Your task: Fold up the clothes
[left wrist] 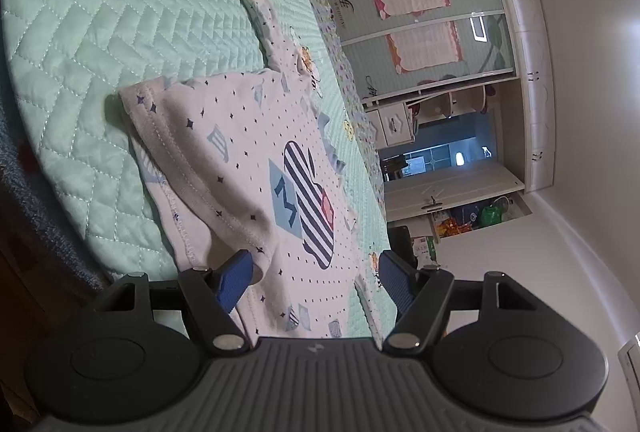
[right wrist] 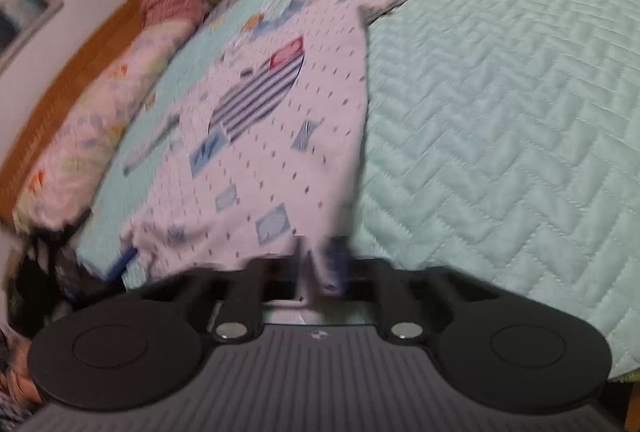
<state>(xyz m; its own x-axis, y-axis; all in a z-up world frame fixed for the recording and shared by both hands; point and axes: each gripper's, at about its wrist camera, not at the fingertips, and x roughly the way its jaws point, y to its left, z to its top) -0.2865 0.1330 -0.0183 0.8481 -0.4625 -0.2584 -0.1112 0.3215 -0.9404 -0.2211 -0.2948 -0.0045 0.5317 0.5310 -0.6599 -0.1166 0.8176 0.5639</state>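
Mint-green quilted bedspread [left wrist: 100, 31] fills most of both views, and on it lies the task's garment: a white long-sleeved child's top [left wrist: 248, 159], printed with small dark stars and pale blue patches, with a striped navy apple motif [left wrist: 308, 199] on its chest.

From the left wrist view we see the top's hem folded back on itself, showing the stitched seam, and one sleeve running away across the bed. We also see what the other camera misses: a sliding wardrobe [left wrist: 420, 11] with pink-framed sheets stuck to its doors, and an open doorway beyond. The left gripper [left wrist: 316, 280] stands wide open, its blue pads on either side of the lower part of the top; the left pad [left wrist: 236, 280] is close against a fold of cloth, but nothing is pinched between the two.

The right wrist view alone shows a flowered pillow [right wrist: 92, 135] along a wooden headboard [right wrist: 72, 83]. There the top lies spread out, one sleeve stretching toward the far upper right. The right gripper [right wrist: 320, 272] is closed on the top's near edge, cloth bunched between its fingers.

That view is smeared by motion, so the print and the fingertips are hard to make out, and the left edge of the bed is cut off in shadow.
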